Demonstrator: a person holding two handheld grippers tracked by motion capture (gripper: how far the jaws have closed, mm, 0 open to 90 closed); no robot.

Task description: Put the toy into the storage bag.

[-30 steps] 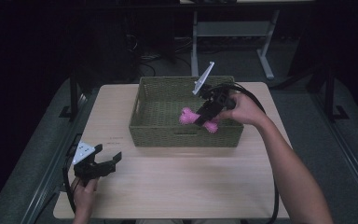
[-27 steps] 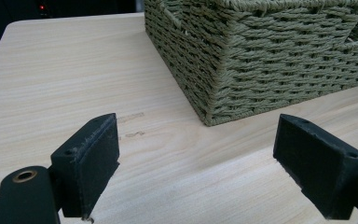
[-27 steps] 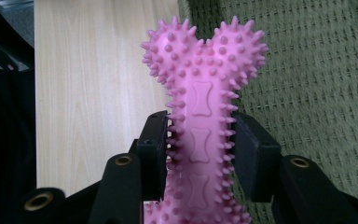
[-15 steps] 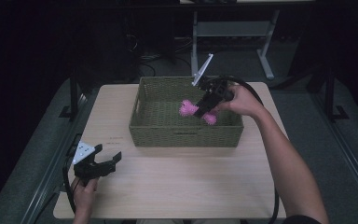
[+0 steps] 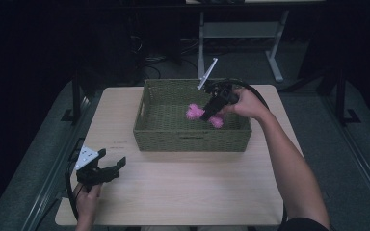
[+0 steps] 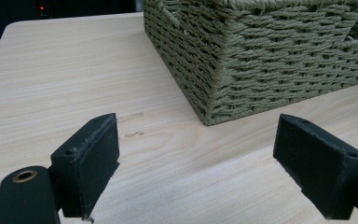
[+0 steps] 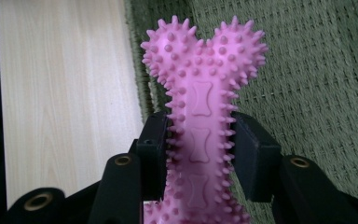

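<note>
A pink spiky rubber bone [image 5: 204, 115] hangs over the inside of the green woven basket [image 5: 164, 134] at the table's far middle. My right gripper [image 5: 208, 114] is shut on the bone's shaft. In the right gripper view the bone [image 7: 201, 116] stands upright between the two black pads [image 7: 154, 154], with the basket's woven floor [image 7: 307, 93] behind it. My left gripper [image 5: 110, 168] rests open near the table's front left corner. In the left gripper view its fingers [image 6: 91, 158] stand wide apart with nothing between them, facing the basket's near corner [image 6: 242, 70].
The light wood table [image 5: 183, 192] spreads bare in front of the basket. A white-legged desk frame [image 5: 241, 33] stands on the dark floor behind the table. Metal rails [image 5: 361, 159] run along both sides.
My right gripper has carried the pink bone from the basket's near right part toward its middle and farther in. The left gripper has stayed put.
</note>
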